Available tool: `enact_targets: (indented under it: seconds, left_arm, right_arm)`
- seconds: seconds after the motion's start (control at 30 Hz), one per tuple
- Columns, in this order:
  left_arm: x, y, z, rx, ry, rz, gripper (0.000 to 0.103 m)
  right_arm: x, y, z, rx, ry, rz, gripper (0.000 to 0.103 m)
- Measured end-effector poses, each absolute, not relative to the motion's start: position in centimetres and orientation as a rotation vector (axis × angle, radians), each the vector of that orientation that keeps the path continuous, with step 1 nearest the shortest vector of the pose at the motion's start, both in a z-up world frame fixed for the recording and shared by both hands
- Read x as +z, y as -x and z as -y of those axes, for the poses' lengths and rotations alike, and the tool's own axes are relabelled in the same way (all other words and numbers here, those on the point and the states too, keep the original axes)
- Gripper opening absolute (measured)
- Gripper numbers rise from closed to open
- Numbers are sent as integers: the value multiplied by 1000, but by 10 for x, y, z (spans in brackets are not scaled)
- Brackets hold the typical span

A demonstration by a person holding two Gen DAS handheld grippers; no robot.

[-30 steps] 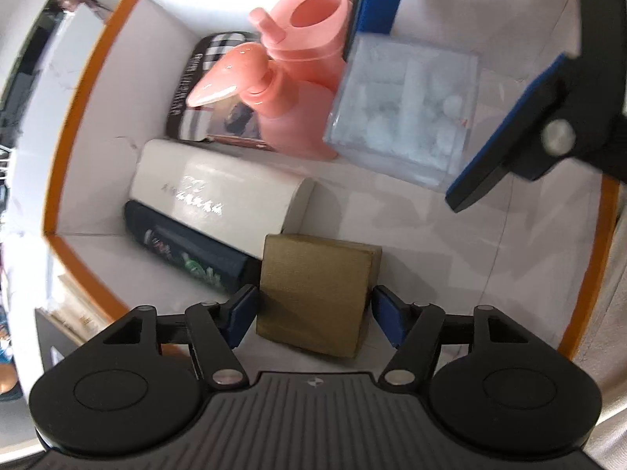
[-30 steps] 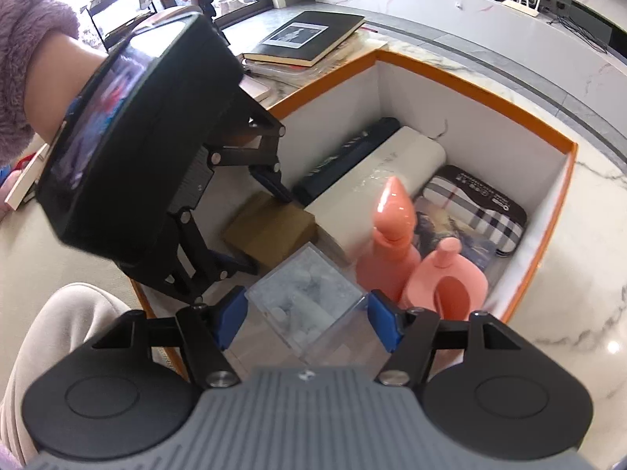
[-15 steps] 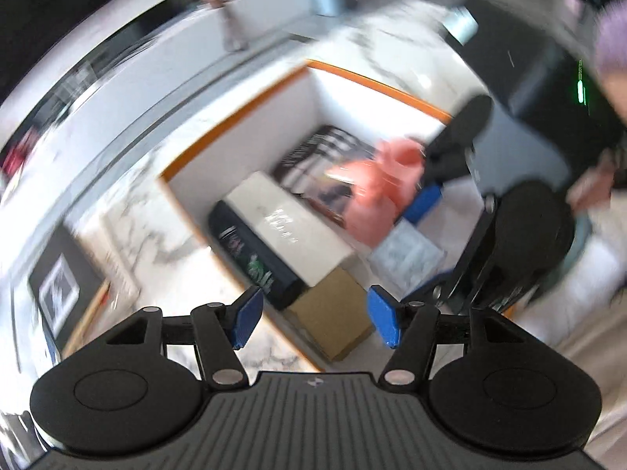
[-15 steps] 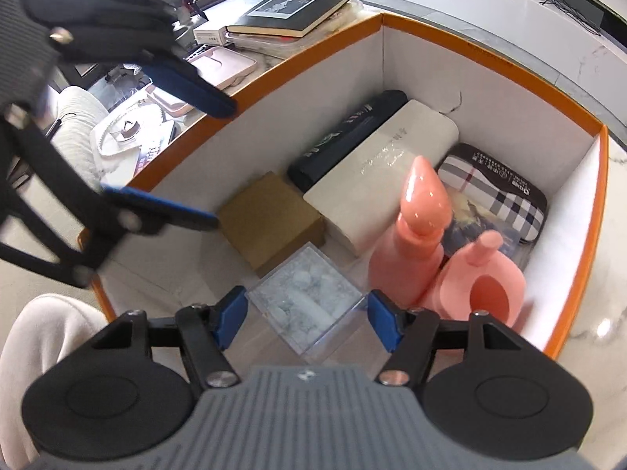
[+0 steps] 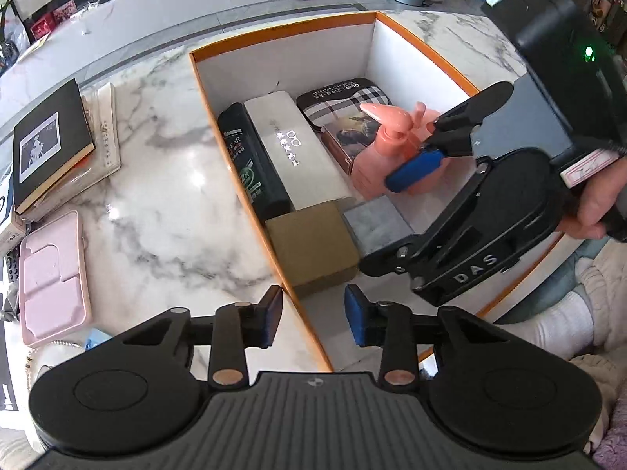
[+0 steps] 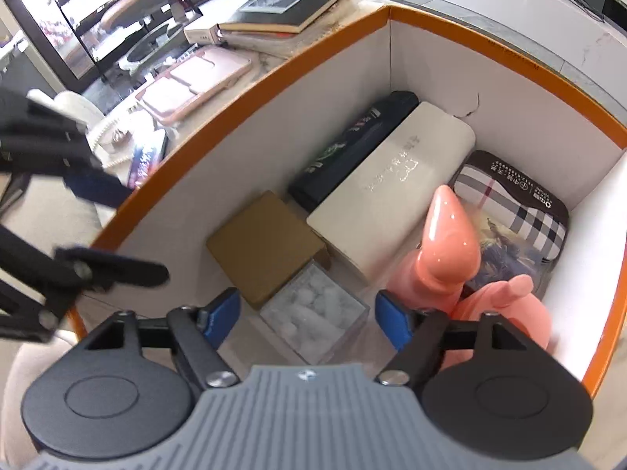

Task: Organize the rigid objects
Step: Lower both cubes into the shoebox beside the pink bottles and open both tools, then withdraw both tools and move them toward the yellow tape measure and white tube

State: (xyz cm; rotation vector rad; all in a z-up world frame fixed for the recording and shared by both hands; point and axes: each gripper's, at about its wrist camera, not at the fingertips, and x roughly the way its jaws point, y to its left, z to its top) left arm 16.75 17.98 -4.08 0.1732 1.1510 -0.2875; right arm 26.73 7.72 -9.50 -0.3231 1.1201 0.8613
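An orange-rimmed white box [image 5: 407,58] holds a brown carton [image 5: 313,250], a dark bottle [image 5: 250,164], a white case [image 5: 294,149], a plaid pouch [image 5: 345,96] and a pink pump bottle [image 5: 384,149]. A clear cube [image 6: 313,317] rests on the box floor beside the brown carton [image 6: 266,246]. My right gripper [image 6: 307,313] straddles the cube, its jaws opening, and the pads stand off its sides. My left gripper [image 5: 313,319] hovers above the box's near rim; its jaws are closing with nothing between them.
Books [image 5: 47,145] and a pink tray [image 5: 51,274] lie on the marble top [image 5: 164,196] left of the box. A pink funnel-like cup [image 6: 505,313] stands by the pump bottle. A person's hand [image 5: 599,203] holds the right gripper; their legs are at lower right.
My left gripper came up off the brown carton, rolled, and its jaws narrowed. My right gripper brought the clear cube down beside the carton and spread its jaws off it.
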Motion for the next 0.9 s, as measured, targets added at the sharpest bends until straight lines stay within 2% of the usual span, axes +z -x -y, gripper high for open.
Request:
enact_targets:
  seconds: [0.07,0.1,0.17,0.2,0.23,0.33,0.9]
  left_arm:
    - [-39,-166,-180,-279,-170,-1149,38]
    - [-44,-169,-179,-275,-165,-1148,38]
    - [-46,-169,-179,-269,-162,-1145,38]
    - [-46,-168,-178,-267,-165,-1143,38]
    - [-47,-168,-178,-267,-167,-1141,38]
    - [-47,-168,-178,-266,-169,-1139,38]
    - [-38,-163,-177,-223,-161,-1115,38]
  right_arm:
    - [-95,-264,-77,865,348,-1144,78]
    - [-95,-262,-76,872,364,-1156,75]
    - [-97,-257,-78,878,396,-1179,64]
    - [-99,-255,-79,880,413,-1184,54]
    - [-101,-253,-80,879,431,-1186,49]
    - [-105,-252,-84,849,472,-1159,39]
    - [-92,-253,-80,807,427,-1113,39]
